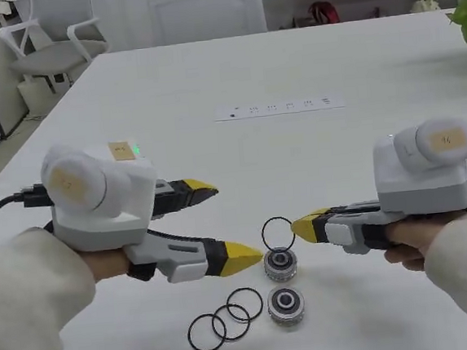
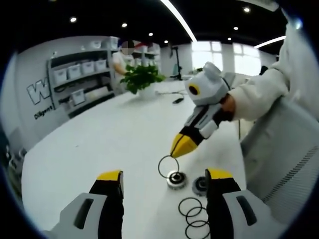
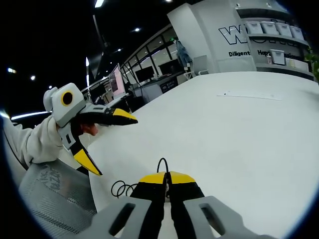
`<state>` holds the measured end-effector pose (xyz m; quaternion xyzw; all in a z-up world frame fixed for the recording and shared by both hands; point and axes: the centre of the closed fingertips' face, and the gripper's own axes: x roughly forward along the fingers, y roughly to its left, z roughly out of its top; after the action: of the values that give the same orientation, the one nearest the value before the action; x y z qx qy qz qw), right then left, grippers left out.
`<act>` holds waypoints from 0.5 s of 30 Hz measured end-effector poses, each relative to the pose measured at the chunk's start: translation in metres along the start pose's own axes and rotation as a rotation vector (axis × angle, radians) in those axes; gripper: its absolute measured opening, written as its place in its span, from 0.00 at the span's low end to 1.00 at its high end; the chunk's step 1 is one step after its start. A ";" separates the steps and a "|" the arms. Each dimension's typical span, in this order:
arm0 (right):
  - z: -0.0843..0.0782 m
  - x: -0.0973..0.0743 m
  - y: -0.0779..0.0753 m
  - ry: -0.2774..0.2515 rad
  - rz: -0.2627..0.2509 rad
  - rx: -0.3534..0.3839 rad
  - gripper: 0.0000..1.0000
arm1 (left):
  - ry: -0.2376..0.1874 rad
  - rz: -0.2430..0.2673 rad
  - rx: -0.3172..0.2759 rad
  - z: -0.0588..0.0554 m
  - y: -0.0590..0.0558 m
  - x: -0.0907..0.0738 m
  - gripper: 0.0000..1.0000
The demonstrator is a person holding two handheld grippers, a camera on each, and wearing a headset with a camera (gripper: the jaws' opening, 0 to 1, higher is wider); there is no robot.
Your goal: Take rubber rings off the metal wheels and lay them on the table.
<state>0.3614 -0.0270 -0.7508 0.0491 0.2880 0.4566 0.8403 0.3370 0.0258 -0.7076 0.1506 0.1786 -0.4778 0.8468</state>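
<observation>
Closest to us are our two pale sleeves (image 1: 24, 308), one at each lower corner of the head view, each carrying a gripper. We take the far metal wheel (image 1: 280, 262) on the white table (image 1: 209, 79) as our mark.

Left of that wheel we see the left gripper (image 1: 231, 223) with its yellow-tipped jaws spread wide and nothing between them. The lower tip lies just beside the wheel, and the upper tip stands higher and further left.

Right of the wheel is the right gripper (image 1: 297, 228), its jaws pressed together on the edge of a black rubber ring (image 1: 262, 235). The ring stands upright directly above the wheel. Its lower edge meets the wheel's top in our sight, but we cannot tell whether the two touch.

On our side of the wheel, just beside it, lies the near metal wheel (image 1: 286, 305). Three loose rubber rings (image 1: 218, 328) lie flat on the table nearer us and to the left of our mark, overlapping in a short chain.

Well beyond the wheel, a socket strip (image 1: 281, 107) lies on the tabletop.
</observation>
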 end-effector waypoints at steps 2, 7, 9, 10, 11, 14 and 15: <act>0.002 0.000 0.001 -0.004 0.005 -0.002 0.00 | -0.004 0.008 -0.017 0.000 0.003 -0.004 0.71; 0.008 0.001 0.006 -0.014 0.020 -0.007 0.00 | -0.001 0.029 -0.038 -0.003 0.007 -0.015 0.74; 0.009 0.001 0.007 -0.016 0.024 -0.008 0.00 | -0.004 0.039 -0.038 -0.003 0.007 -0.020 0.75; 0.010 0.001 0.008 -0.016 0.027 -0.009 0.00 | -0.008 0.044 -0.042 -0.004 0.006 -0.024 0.75; 0.010 0.001 0.008 -0.016 0.029 -0.010 0.00 | -0.008 0.046 -0.044 -0.005 0.006 -0.026 0.75; 0.011 0.002 0.012 -0.017 0.037 -0.011 0.00 | -0.015 0.060 -0.046 -0.008 0.005 -0.036 0.75; 0.012 0.002 0.013 -0.017 0.040 -0.012 0.00 | -0.023 0.062 -0.051 -0.008 0.005 -0.038 0.75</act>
<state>0.3587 -0.0156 -0.7375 0.0537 0.2770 0.4745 0.8338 0.3218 0.0608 -0.6973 0.1288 0.1763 -0.4482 0.8669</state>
